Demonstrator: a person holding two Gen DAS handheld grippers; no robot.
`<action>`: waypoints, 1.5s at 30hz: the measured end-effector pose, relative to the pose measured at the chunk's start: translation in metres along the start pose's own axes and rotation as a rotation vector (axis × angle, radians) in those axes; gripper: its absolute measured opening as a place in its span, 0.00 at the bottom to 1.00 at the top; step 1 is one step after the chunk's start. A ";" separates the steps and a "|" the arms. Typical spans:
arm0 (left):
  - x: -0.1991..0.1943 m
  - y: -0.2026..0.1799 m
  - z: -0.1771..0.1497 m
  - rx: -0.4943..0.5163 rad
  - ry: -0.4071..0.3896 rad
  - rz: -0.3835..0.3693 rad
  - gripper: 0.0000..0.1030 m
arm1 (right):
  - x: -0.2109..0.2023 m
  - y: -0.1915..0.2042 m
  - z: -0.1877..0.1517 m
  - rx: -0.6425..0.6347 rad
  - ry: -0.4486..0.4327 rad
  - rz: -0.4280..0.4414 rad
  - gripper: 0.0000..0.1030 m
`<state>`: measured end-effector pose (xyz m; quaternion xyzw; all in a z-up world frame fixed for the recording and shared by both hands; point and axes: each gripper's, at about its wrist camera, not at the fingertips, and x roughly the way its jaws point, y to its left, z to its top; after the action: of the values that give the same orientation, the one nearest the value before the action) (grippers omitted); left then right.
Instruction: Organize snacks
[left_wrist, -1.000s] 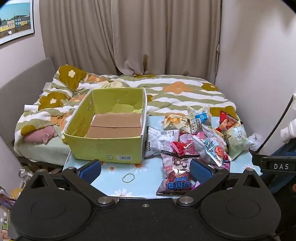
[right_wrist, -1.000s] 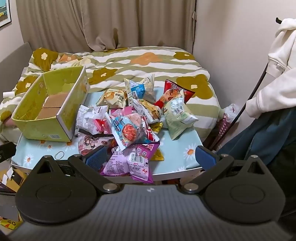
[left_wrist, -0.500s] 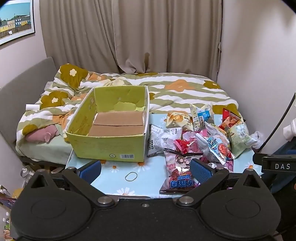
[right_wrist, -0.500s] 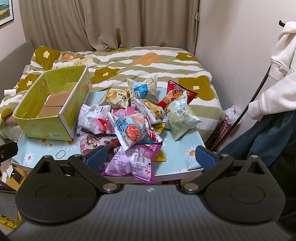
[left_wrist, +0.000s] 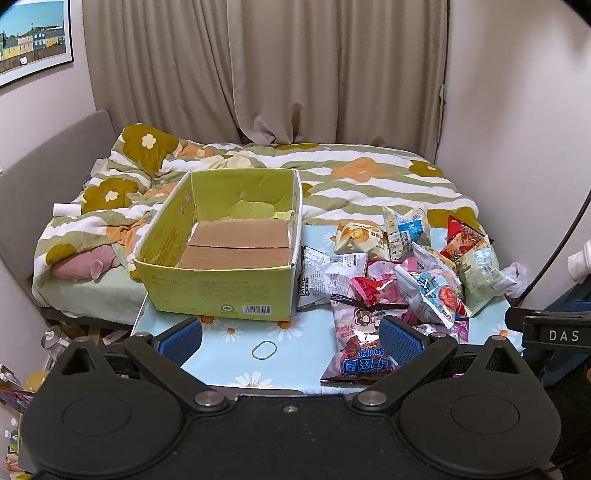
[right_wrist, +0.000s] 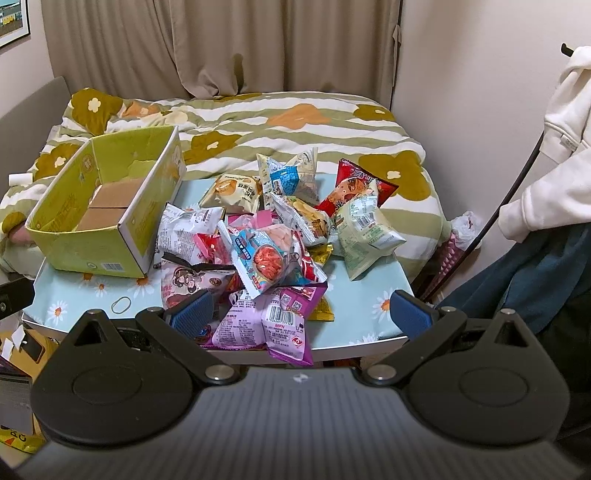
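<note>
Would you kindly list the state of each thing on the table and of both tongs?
Green box: open-topped, upright, no snacks inside.
Snack packets: sealed, heaped beside the box.
Purple packet: overhanging the table's near edge.
Rubber band: flat, loose.
Left tongs: open, holding nothing.
Right tongs: open, holding nothing.

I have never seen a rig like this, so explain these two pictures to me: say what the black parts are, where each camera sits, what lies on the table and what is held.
No robot here: a person holds a two-finger claw in each hand. Each picture comes from a camera mounted on one claw, looking forward along its blue-padded fingers. The left claw and the right claw are both open and hold nothing. On the daisy-patterned table stand a yellow-green cardboard box, no snacks in it, a pile of snack packets beside it, and a rubber band in front. Behind is a bed.
</note>
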<state>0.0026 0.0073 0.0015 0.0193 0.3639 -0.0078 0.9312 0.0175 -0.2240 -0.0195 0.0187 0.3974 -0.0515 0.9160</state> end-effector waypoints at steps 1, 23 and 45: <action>0.001 0.000 0.000 0.000 0.001 0.000 1.00 | 0.000 0.000 0.000 0.000 0.001 0.000 1.00; 0.003 0.001 -0.001 -0.004 0.004 0.009 1.00 | -0.001 -0.002 -0.004 0.009 -0.001 0.001 1.00; 0.003 0.000 -0.004 0.003 0.012 0.004 1.00 | -0.001 0.002 -0.002 0.006 -0.006 0.014 1.00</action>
<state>0.0023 0.0077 -0.0035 0.0216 0.3693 -0.0065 0.9290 0.0154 -0.2216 -0.0200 0.0242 0.3946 -0.0466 0.9174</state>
